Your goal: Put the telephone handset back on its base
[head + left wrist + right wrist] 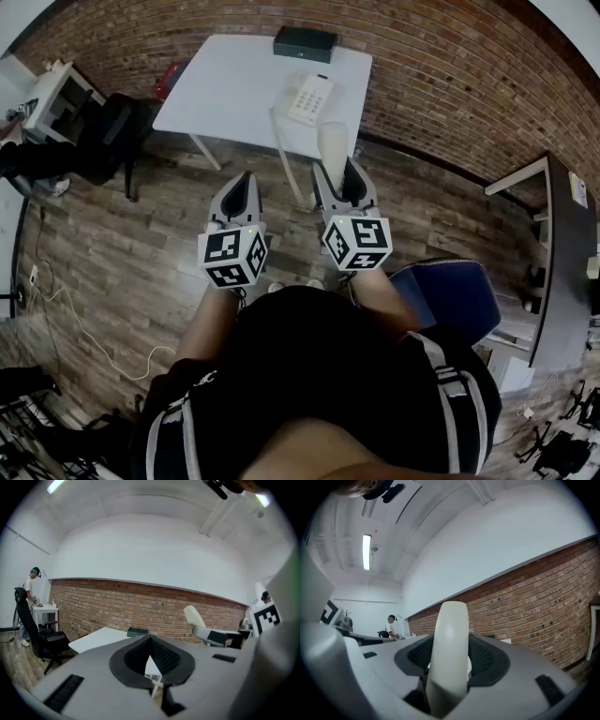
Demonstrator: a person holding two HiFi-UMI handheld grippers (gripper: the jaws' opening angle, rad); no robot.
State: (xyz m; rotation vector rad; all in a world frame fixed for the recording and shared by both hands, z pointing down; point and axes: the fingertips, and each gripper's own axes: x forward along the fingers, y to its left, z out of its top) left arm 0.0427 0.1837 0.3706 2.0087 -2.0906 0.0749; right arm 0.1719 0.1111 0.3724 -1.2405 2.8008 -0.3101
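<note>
Nearest us, our right gripper (pixel 336 178) clamps the cream telephone handset (pixel 334 145), whose long axis points up the frame. Our left gripper (pixel 245 180), beside it at left, is closed on nothing. Beyond, just above the handset's tip, the telephone base (pixel 310 98) sits on the white tabletop (pixel 225 94). Only the head view shows that base; the handset fills the right gripper view.
</note>
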